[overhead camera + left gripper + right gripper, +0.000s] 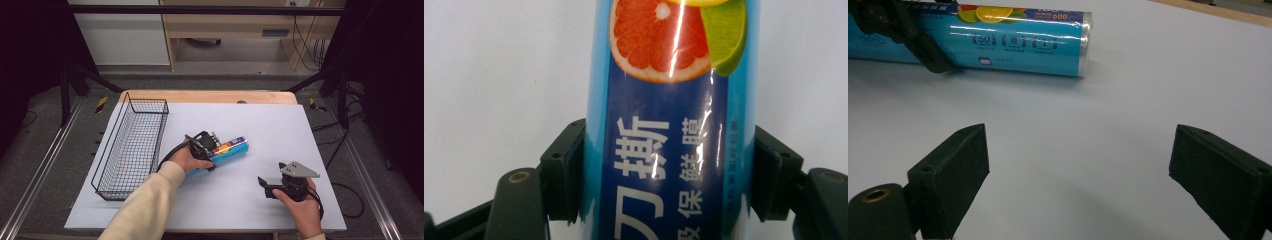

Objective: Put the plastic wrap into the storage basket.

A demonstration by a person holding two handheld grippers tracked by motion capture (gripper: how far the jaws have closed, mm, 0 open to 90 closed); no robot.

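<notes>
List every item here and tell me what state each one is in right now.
Blue roll: lying on its side on the table, clamped.
Left tool: shut on the blue roll, pads against both its sides.
Right tool: open, nothing between its pads, apart from the roll.
Wire basket: upright, empty.

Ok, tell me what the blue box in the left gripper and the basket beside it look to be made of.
Blue box: a glossy film wrap, judging by the bright glare streaks and the crinkled seam at its end; probably cardboard underneath, though that is hidden.
Basket: thin dark wire, likely coated metal, welded into an open grid that the mat shows through.
</notes>
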